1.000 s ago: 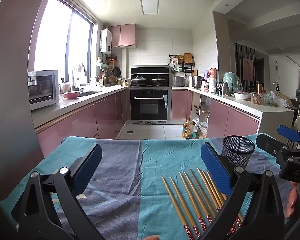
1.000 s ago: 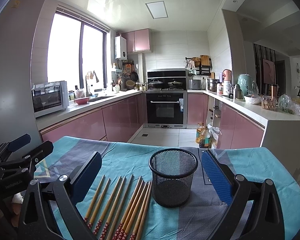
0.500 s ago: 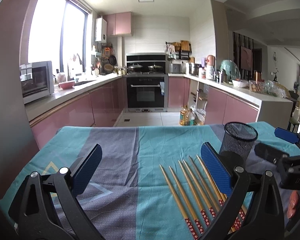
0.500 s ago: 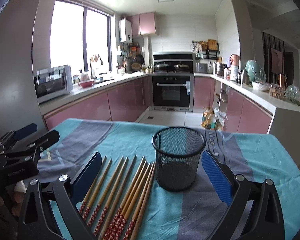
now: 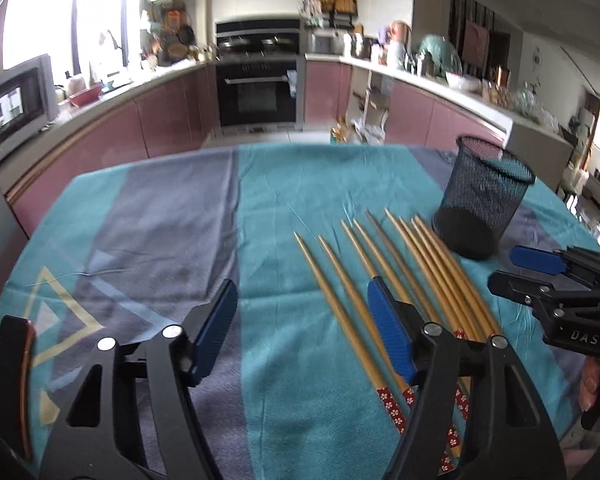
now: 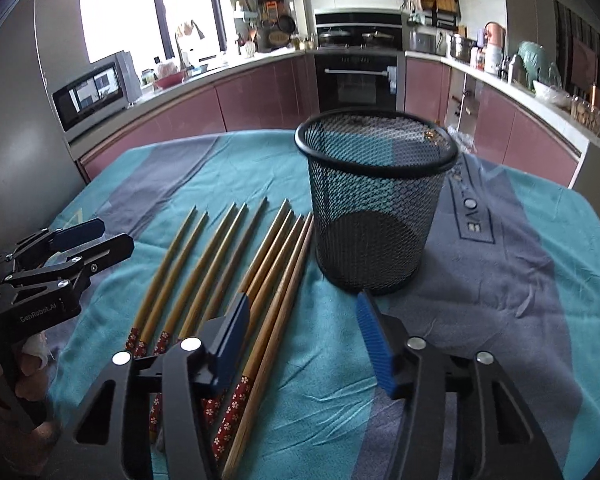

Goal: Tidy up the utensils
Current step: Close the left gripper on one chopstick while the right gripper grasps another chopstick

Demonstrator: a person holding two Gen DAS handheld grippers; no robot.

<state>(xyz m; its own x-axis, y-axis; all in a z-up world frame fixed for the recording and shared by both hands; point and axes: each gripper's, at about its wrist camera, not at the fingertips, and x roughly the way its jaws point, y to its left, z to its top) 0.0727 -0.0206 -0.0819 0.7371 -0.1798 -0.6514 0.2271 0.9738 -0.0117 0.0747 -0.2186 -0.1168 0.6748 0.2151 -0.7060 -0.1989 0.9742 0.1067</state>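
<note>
Teal-and-grey cloth (image 5: 260, 208) covers the table. Left gripper (image 5: 300, 320), jaws open and empty, hangs over the cloth with its right pad above the leftmost chopsticks (image 5: 380, 276). Chopsticks lie side by side, tips pointing away. Right gripper (image 6: 300, 332), jaws open and empty, hangs over the rightmost chopsticks. Mesh cup (image 6: 376, 208) stands upright just right of them.

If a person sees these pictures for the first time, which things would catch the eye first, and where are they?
Probably the row of wooden chopsticks first: they lie side by side on the teal and grey tablecloth, red flowered ends toward the cameras. Just right of them stands an empty black mesh cup, upright. The right gripper and the left gripper are both open, low over the cloth and holding nothing.
</note>
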